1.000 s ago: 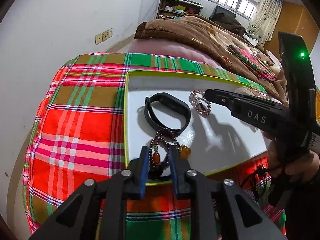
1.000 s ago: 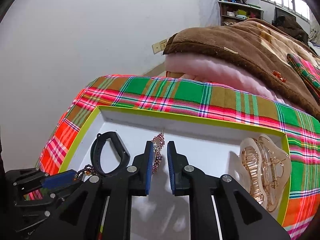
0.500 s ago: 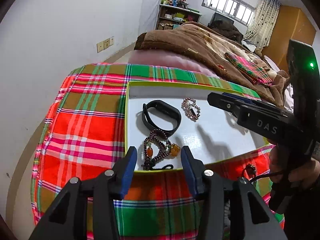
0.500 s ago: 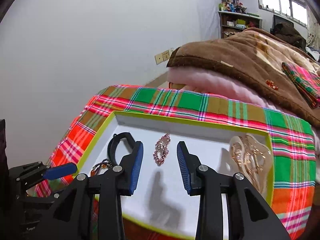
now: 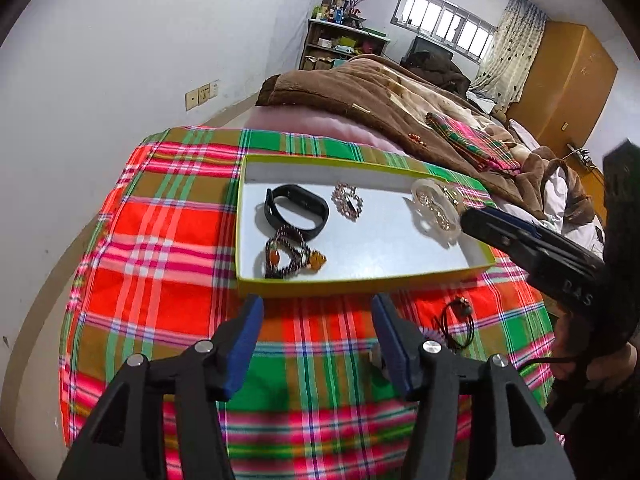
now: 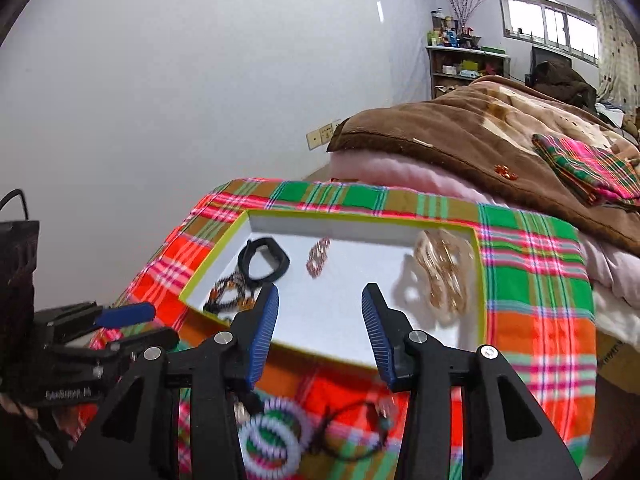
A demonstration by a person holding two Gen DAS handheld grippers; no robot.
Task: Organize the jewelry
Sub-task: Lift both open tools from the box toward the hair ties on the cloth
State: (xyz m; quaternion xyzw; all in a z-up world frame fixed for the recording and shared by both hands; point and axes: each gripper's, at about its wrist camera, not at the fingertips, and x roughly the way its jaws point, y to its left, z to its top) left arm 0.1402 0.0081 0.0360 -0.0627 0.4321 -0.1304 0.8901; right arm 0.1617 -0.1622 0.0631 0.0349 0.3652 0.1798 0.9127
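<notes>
A shallow white box with a lime rim (image 5: 360, 282) (image 6: 208, 264) lies on the plaid cloth. Inside it rest a black wristband (image 5: 296, 210) (image 6: 262, 262), a dark bead bracelet with amber stones (image 5: 290, 258) (image 6: 230, 294), a small pink beaded piece (image 5: 347, 201) (image 6: 318, 256) and a gold hair claw (image 5: 438, 206) (image 6: 442, 274). My left gripper (image 5: 318, 306) hovers before the box's near rim, jaws still opening, nothing between them. Over the box's near edge my right gripper (image 6: 320, 300) is also opening and empty.
On the cloth in front of the box lie a black cord with a pendant (image 5: 458, 316) (image 6: 360, 428) and white spiral hair ties (image 6: 272, 436). A brown blanket (image 5: 384, 96) is piled on the bed behind. A white wall runs along the left.
Both grippers let go of their pieces, the bead bracelet and the pink beaded piece, which now lie in the box. Both opened and drew back and up from the box.
</notes>
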